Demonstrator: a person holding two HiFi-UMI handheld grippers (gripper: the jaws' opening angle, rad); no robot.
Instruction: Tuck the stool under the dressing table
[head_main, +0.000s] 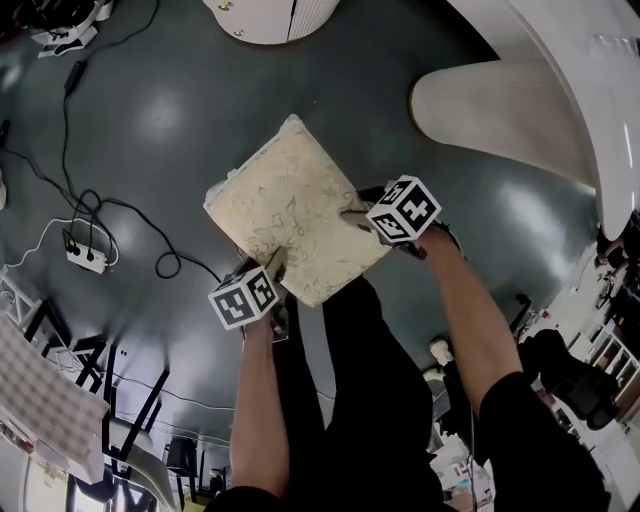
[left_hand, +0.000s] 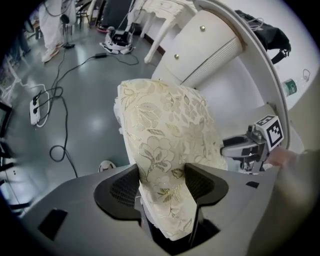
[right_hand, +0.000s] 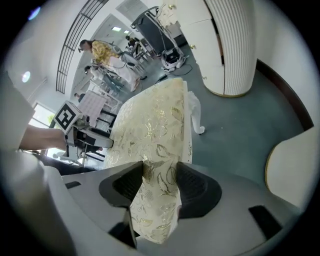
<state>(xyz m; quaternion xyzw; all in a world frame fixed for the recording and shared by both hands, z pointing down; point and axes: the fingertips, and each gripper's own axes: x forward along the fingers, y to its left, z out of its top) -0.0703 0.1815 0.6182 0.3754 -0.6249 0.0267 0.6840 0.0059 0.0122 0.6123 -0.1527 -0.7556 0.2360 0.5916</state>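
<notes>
Head view looks steeply down on the stool (head_main: 295, 215), whose square seat in cream floral cloth sits mid-frame over the grey floor (head_main: 150, 130), turned corner-on to the person. The left gripper (head_main: 275, 268) grips the seat's near-left edge and the right gripper (head_main: 362, 220) its near-right edge, each on a bare forearm with its marker cube facing up. The dressing table (head_main: 560, 50), white with a curved top, sweeps across the upper right corner, well apart from the stool; a pale rounded panel (head_main: 490, 110) lies below its edge. A white drawer unit (head_main: 270, 15) shows at the top edge. At the left a power strip (head_main: 87, 258) lies on the floor with a black cable (head_main: 140, 215) looping from it.

Left gripper view shows both black pads pressed into the padded seat, the cloth bulging between and below them, so the jaws stand fairly wide but clamped on the stool. The other gripper bites the far side of the seat.

Right gripper view shows the same hold: the pads squeeze the cushion's edge, the cloth pinched between them. A white leg (right_hand: 195, 112) hangs under the seat; whether the legs touch the floor cannot be told.
</notes>
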